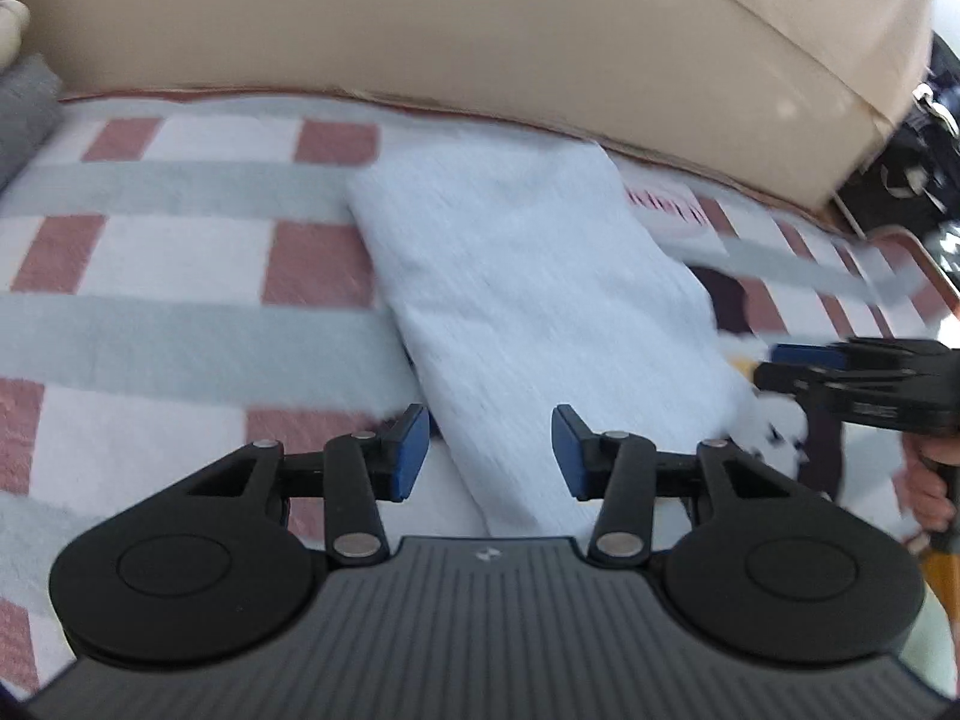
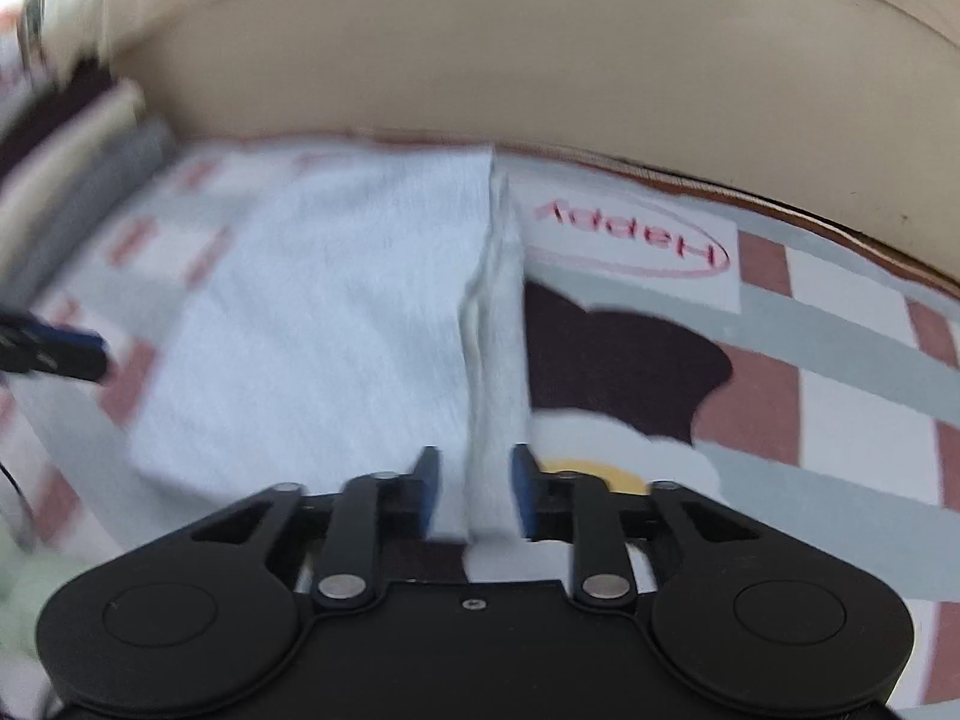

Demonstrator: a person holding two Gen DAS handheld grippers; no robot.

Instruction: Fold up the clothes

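A folded pale blue-grey garment (image 1: 528, 300) lies flat on the checked blanket (image 1: 180, 258), running away toward the sofa back. My left gripper (image 1: 492, 450) hovers over its near end, open, with nothing between the blue pads. My right gripper (image 2: 475, 492) is above the garment's (image 2: 324, 324) right folded edge. Its jaws stand a smaller way apart, and the layered edge shows in the gap without being pinched. In the left wrist view the right gripper (image 1: 774, 367) comes in from the right, its tip just beside the garment's near right corner. Both views are blurred.
A beige sofa back (image 1: 480, 18) rises behind the blanket. Rolled grey fabric (image 1: 24, 114) sits at far left. A "Happy" label (image 2: 636, 240) and a dark cartoon patch (image 2: 618, 360) are printed on the blanket right of the garment. A hand (image 1: 930, 480) holds the right gripper.
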